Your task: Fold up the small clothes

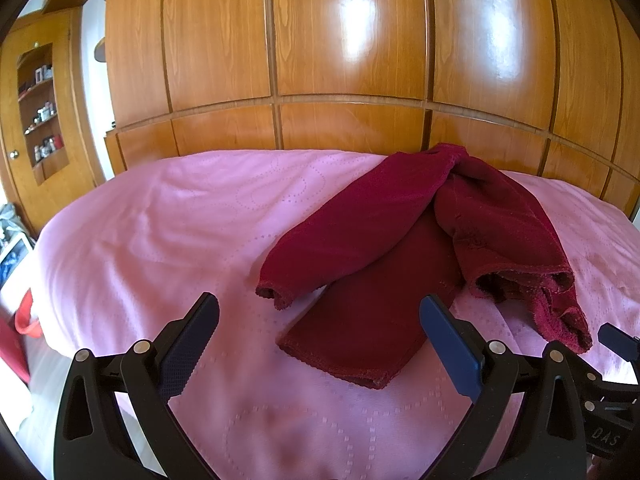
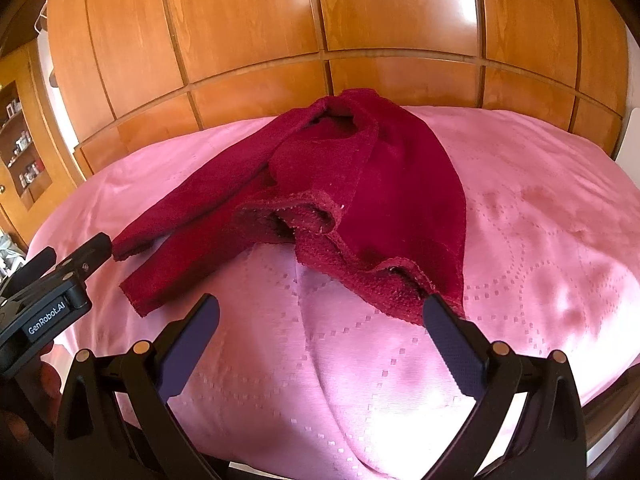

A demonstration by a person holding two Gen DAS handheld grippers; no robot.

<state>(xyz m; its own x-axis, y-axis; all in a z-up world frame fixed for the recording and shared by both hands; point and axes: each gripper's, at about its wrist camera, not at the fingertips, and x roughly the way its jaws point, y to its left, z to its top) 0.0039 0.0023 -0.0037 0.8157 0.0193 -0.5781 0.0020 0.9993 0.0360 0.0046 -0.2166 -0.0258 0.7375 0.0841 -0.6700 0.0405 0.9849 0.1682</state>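
Wardrobe (image 1: 348,40) panelling (glossy wood) rises behind pink bedspread (image 1: 160,240).

White "GenRobot.AI" lettering on small dark label plate, on side of black plastic left gripper (image 2: 60,272), seen at left edge of right wrist view. Text runs tilted, rising toward right.

Raised letters "DAS" on black plastic body of right gripper (image 1: 618,340), seen at lower right corner of left wrist view; letters tilted, part of word possibly cut off at frame edge, cannot tell.

Small items on wooden wall shelf (image 1: 42,112): labels too small to read.
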